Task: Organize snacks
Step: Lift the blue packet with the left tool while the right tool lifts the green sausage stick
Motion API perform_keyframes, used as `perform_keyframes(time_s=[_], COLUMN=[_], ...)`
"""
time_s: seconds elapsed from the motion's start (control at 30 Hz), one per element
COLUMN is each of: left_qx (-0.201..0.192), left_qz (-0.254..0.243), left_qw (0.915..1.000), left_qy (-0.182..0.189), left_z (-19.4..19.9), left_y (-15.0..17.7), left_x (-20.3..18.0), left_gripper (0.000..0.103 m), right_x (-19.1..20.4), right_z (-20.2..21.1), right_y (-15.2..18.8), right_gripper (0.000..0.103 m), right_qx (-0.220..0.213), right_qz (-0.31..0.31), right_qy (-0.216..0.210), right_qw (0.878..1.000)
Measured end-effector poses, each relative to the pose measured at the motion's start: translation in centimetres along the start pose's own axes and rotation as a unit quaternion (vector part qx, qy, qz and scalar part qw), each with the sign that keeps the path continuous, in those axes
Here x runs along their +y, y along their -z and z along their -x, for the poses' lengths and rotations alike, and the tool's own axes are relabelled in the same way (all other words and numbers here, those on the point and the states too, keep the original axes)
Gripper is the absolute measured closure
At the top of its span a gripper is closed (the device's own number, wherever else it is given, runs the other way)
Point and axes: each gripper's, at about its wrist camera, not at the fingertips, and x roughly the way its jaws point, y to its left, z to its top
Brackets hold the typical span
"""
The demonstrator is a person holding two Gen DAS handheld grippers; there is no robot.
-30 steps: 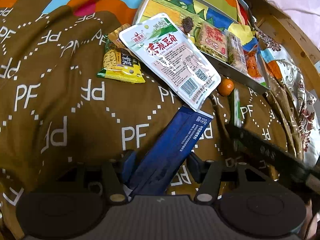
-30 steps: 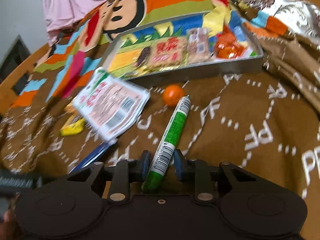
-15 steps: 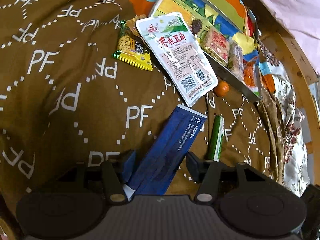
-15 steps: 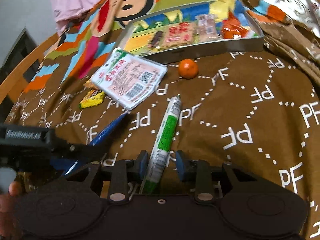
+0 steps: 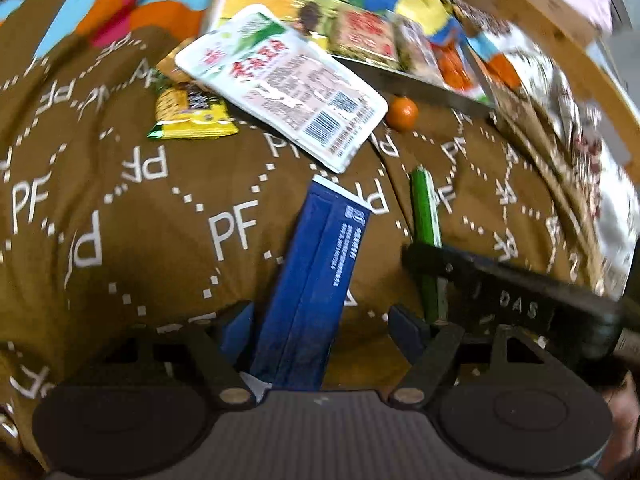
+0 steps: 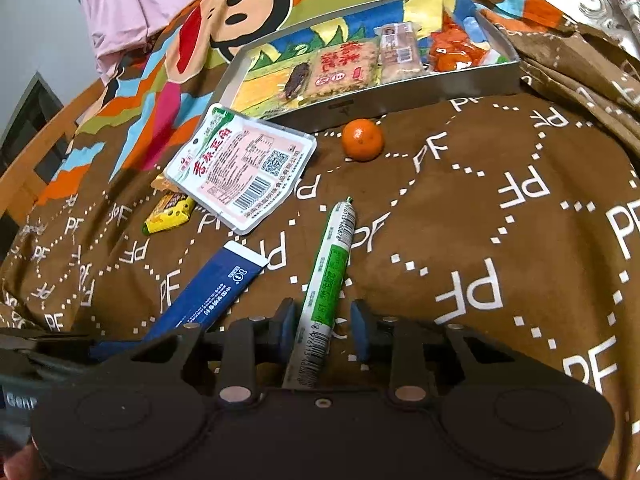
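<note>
Left claw point(image 5: 320, 328) straddles flat glossy blue packet point(image 5: 316, 280).

Right tool point(image 6: 324, 330) fingers spread wider around sausage stick point(image 6: 329, 280).

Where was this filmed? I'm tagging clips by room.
Probably a bedroom, on a bed: the snacks lie on a soft brown PF-print blanket, with a wooden bed frame at its edge and a cartoon monkey cover behind.
</note>
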Motion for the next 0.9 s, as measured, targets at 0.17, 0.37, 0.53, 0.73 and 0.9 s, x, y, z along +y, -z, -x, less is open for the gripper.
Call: perform_keyframes(time_s=[0.17,0.37,0.53,0.73,0.9], left_qx=[0.0,-0.008,-0.03,-0.035,-0.05], left_qz=[-0.01,0.005,0.027,0.019,0.053], left_qw=[0.9999,0.9999,0.9988,0.9982,0.9966], left_qy=[-0.01,-0.012,-0.027,-0.045,-0.037], left_z=[0.5,0.9,1.1,1.2,1.5], left_y=[0.3,0.5,1.0,1.1,1.2], left_x=[-0.3,0.0,0.2,0.0,0.5], left_gripper=[0.026,0.031,0.044,0.052,0.056], right_x=[0.4,0.9,1.1,1.8,1.3], right_z=[0.0,0.2,0.2,0.2,0.5], right_y=[0.3,0.6,0.7,0.9,0.8], right_gripper=[0.052,0.065,0.069,0.078,0.08], right_qx=[0.003,0.001,0.001,-0.002,-0.007], right_qz=[0.011,0.032,0.039,0.058,0.032], right_qy=[-0.015,0.01,0.025,0.028,0.014], right_qw=[1.0,0.999,0.999,0.998,0.999])
